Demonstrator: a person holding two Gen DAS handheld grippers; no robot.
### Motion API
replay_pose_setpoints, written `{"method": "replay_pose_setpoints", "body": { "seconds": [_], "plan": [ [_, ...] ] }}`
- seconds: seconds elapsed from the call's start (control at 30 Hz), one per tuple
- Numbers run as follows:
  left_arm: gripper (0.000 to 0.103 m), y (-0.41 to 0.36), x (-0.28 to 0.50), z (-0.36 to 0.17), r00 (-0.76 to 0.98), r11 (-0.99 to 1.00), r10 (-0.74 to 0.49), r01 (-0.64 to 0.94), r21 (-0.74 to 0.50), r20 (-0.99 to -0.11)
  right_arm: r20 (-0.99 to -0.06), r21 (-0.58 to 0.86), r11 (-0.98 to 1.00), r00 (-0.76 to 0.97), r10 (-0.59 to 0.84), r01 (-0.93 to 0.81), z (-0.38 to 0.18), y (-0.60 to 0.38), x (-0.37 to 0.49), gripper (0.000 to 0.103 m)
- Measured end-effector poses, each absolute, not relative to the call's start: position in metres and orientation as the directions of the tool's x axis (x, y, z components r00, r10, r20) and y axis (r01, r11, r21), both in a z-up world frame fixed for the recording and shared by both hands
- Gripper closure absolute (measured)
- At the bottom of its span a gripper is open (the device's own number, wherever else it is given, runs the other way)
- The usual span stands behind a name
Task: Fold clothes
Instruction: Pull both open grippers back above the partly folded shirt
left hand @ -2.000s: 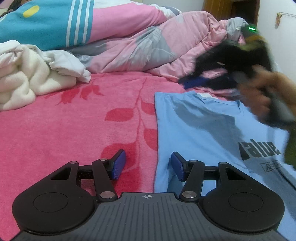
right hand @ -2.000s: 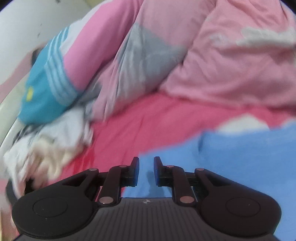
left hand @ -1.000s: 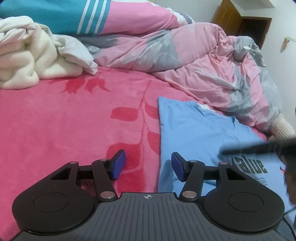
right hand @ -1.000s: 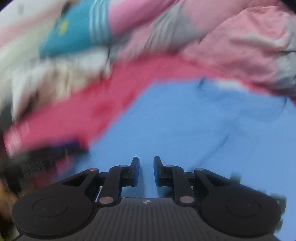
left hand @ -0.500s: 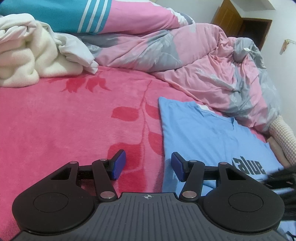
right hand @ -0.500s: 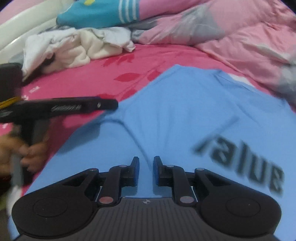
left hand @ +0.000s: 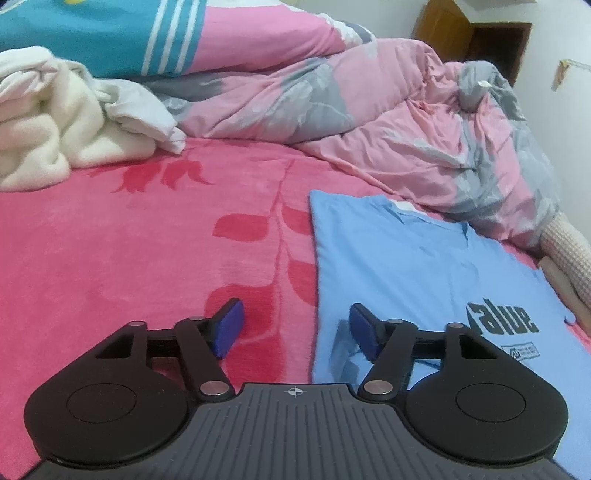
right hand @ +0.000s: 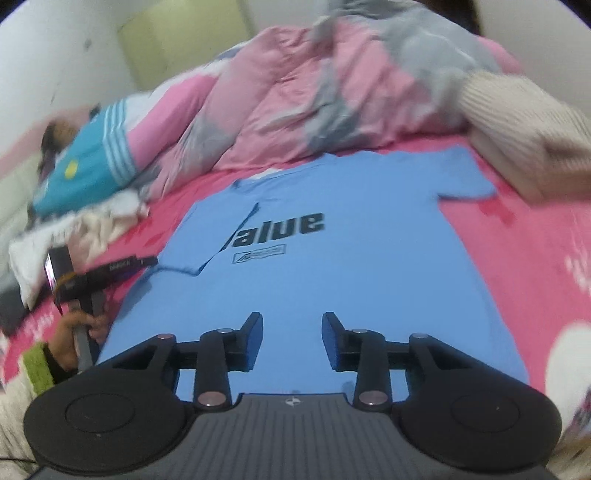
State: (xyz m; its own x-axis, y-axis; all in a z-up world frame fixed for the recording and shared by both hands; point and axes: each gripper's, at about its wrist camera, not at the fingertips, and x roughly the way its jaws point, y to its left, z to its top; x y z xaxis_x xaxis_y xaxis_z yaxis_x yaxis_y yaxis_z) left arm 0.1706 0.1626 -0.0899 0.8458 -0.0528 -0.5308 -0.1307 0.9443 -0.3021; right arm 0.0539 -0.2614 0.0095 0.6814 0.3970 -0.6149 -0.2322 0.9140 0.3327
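A light blue T-shirt [left hand: 424, 266] with a black "value" print lies flat on the pink bedspread [left hand: 129, 258]. My left gripper [left hand: 295, 326] straddles the shirt's left edge, one blue pad over the bedspread and one over the cloth. Its jaws are opening and nothing is pinched. In the right wrist view the T-shirt [right hand: 351, 266] fills the middle, its left sleeve folded in over the print. My right gripper [right hand: 291, 339] hovers over the shirt's lower part. Its jaws are opening too, with nothing between them but the cloth below.
A crumpled pink and grey quilt [left hand: 369, 122] is heaped behind the shirt. A pile of white and cream clothes [left hand: 55, 129] lies at the back left, below a teal and pink striped cover [left hand: 110, 33]. A cream knit sleeve [right hand: 524, 140] rests at the shirt's right. A hand [right hand: 79, 328] holds the left gripper.
The right gripper swung back from the shirt's far end to over its lower part and rolled, and its jaws widened. The left gripper stayed put and its jaws spread a little.
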Motion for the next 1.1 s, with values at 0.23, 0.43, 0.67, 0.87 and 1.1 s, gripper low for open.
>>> {"method": "replay_pose_setpoints", "body": {
  "seconds": [0.23, 0.43, 0.67, 0.87, 1.1],
  "plan": [
    [0.029, 0.153, 0.170, -0.072, 0.816, 0.958, 0.051, -0.203, -0.204, -0.575, -0.540, 0.435, 0.881, 0.730, 0.418, -0.183, -0.003, -0.297, 0.052, 0.048],
    [0.004, 0.138, 0.160, -0.033, 0.830, 0.963, 0.126, -0.233, -0.132, -0.543, -0.485, 0.458, 0.868, 0.764, 0.425, -0.191, -0.014, -0.315, 0.056, 0.035],
    [0.000, 0.086, 0.168, -0.002, 0.829, 0.987, 0.077, -0.141, -0.074, -0.555, -0.469, 0.452, 0.872, 0.782, 0.410, -0.186, -0.024, -0.335, 0.061, 0.025],
    [0.000, 0.027, 0.188, 0.011, 0.828, 0.997, -0.018, -0.024, -0.067, -0.560, -0.461, 0.458, 0.875, 0.799, 0.386, -0.158, -0.029, -0.361, 0.063, 0.013],
    [0.000, -0.042, 0.222, 0.016, 0.809, 0.984, -0.175, 0.124, -0.128, -0.561, -0.447, 0.469, 0.873, 0.816, 0.368, -0.136, -0.033, -0.394, 0.077, 0.008]
  ]
}}
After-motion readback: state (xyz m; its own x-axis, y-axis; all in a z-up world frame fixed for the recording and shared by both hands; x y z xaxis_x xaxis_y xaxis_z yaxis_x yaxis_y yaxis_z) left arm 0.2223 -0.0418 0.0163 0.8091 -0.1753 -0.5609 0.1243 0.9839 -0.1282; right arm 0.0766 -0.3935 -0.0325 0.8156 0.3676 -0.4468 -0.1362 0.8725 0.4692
